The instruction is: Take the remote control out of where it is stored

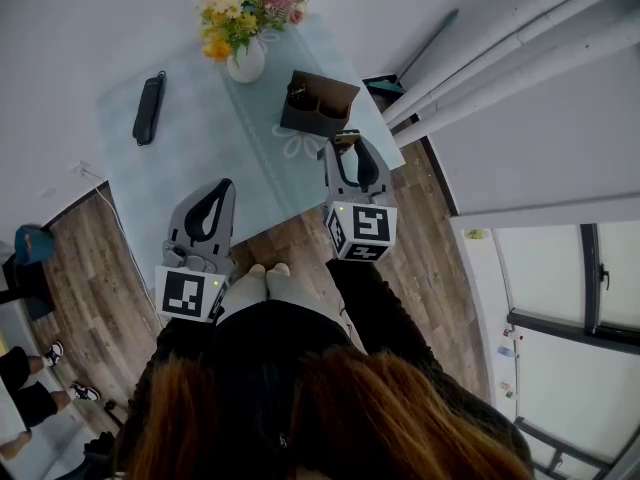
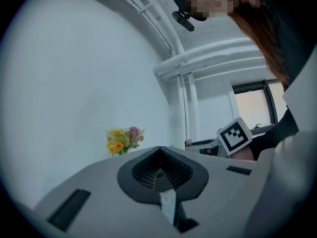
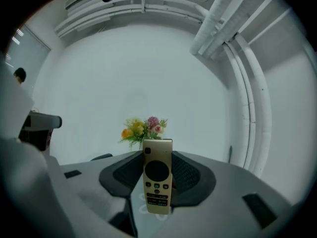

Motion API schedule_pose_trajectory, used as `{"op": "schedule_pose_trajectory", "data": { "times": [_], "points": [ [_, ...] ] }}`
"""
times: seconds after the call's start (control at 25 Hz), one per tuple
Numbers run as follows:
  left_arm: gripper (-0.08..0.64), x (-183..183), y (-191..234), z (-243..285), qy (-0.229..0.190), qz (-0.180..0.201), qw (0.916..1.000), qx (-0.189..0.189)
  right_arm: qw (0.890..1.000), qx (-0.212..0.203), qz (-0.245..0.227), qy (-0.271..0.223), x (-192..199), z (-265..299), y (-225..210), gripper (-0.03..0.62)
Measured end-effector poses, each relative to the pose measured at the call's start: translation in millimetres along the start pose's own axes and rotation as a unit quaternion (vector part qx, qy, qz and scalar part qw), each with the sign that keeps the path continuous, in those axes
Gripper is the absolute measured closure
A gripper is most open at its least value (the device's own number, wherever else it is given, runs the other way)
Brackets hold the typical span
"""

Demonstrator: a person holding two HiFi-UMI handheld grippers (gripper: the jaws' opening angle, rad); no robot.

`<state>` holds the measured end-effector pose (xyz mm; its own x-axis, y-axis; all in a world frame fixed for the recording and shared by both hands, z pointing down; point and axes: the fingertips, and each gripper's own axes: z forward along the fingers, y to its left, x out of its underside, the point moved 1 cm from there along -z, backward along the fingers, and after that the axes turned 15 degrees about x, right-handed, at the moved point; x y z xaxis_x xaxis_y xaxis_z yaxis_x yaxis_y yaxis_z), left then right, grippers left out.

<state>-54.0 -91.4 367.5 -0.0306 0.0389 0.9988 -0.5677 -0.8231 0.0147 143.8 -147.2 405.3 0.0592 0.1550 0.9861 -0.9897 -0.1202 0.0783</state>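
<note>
A gold remote control (image 3: 157, 182) with a round black pad and small buttons stands upright between the pads of my right gripper (image 3: 157, 155), which is shut on it. In the head view the right gripper (image 1: 347, 140) is held above the table's near edge, just in front of a dark brown storage box (image 1: 318, 106); only a sliver of the remote shows at its tip there. My left gripper (image 1: 221, 185) hangs over the near left part of the table. Its tips meet and nothing is between them, as the left gripper view shows (image 2: 159, 149).
The pale blue table (image 1: 190, 158) carries a white vase of flowers (image 1: 247, 63) at the back and a black handset (image 1: 149, 108) at the far left. White pipes (image 1: 500, 48) run along the wall at right. Wood floor surrounds the table.
</note>
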Motion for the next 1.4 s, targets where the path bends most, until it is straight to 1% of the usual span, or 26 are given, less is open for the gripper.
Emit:
{"op": "schedule_pose_trajectory", "data": {
  "times": [0.12, 0.28, 0.6, 0.72, 1.0, 1.16, 1.4],
  "points": [
    [0.555, 1, 0, -1, 0.001, 0.001, 1.0, -0.001, 0.999, -0.01, -0.014, 0.036, 31, -4, 5, 0.405],
    [0.555, 2, 1, -1, 0.002, 0.0, 1.0, -0.002, 0.995, -0.028, -0.032, 0.085, 69, -8, 13, 0.405],
    [0.555, 3, 4, -3, -0.001, -0.002, 1.0, -0.009, 0.985, -0.064, -0.054, 0.151, 115, -9, 28, 0.405],
    [0.555, 3, 5, -4, 0.0, -0.003, 0.9999, -0.014, 0.983, -0.068, -0.057, 0.162, 124, -2, 29, 0.405],
    [0.555, 8, 8, -8, 0.008, -0.004, 0.9997, -0.021, 0.981, -0.072, -0.055, 0.17, 128, 14, 34, 0.405],
    [0.555, 8, 10, -7, 0.008, -0.005, 0.9997, -0.024, 0.98, -0.082, -0.057, 0.174, 131, 28, 40, 0.405],
    [0.555, 10, 10, -6, 0.011, -0.005, 0.9995, -0.027, 0.977, -0.088, -0.04, 0.189, 139, 49, 43, 0.404]
  ]
}}
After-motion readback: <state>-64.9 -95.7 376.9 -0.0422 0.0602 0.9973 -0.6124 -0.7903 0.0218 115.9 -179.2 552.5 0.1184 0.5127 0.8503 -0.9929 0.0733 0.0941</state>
